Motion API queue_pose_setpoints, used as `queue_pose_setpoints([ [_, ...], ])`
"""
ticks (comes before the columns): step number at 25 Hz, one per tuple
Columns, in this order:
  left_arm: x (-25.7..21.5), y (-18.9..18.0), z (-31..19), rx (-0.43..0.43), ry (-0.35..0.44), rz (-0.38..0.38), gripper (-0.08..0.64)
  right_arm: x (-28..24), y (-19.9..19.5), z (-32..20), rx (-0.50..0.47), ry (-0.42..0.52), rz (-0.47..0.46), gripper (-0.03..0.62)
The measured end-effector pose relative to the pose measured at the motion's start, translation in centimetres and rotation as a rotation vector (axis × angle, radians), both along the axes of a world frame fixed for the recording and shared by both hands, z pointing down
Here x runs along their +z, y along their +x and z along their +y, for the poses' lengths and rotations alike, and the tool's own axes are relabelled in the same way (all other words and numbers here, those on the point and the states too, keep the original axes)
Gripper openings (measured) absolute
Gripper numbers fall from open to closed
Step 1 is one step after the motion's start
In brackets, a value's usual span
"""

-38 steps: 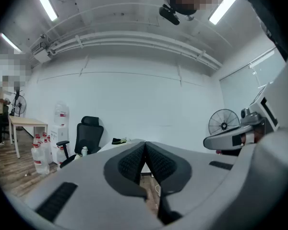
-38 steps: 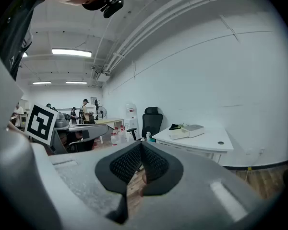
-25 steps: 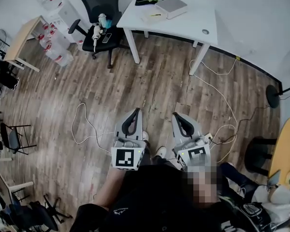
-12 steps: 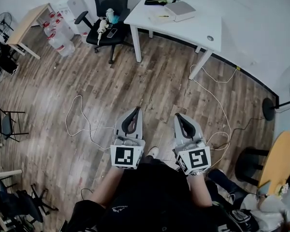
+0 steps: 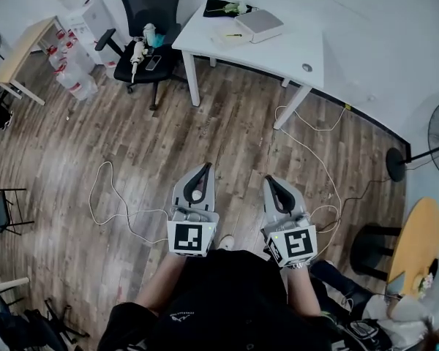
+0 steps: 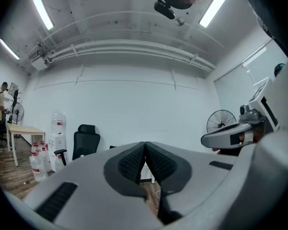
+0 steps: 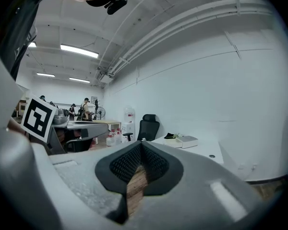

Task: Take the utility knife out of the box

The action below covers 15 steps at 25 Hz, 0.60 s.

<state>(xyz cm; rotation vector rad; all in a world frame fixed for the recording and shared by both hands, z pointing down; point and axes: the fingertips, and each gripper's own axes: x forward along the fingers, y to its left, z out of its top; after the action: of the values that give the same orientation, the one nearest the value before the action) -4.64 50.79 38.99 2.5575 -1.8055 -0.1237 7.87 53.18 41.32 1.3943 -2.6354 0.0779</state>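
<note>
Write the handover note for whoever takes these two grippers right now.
Left gripper: jaws together, nothing between them.
Right gripper: jaws together, nothing between them.
Both are held out in front of the person over the wood floor, well short of the white table.
The box lies on the far end of that table and looks closed. The utility knife is not visible.
Done: nothing yet.
Left: walk to the table, open the box, take the knife out.

The white table (image 5: 278, 50) and its box (image 5: 260, 24) at 12 o'clock draw nearer; the floor cable (image 5: 91, 199) slides toward 9 o'clock.
</note>
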Motion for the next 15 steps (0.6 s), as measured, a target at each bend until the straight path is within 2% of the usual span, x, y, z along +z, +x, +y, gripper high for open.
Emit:
queue_pose_setpoints([
  [9,-0.5,-4.2,-9.6,0.037,0.004,-0.034,0.006,-1.1,-4.1,-9.3,0.052,0.006,0.034,0.005],
  [15,-1.6,-6.1,-15.7,0.104,0.04,-0.045,0.006,-1.4,-6.9,-15.1,0.087,-0.004,0.039,0.005],
])
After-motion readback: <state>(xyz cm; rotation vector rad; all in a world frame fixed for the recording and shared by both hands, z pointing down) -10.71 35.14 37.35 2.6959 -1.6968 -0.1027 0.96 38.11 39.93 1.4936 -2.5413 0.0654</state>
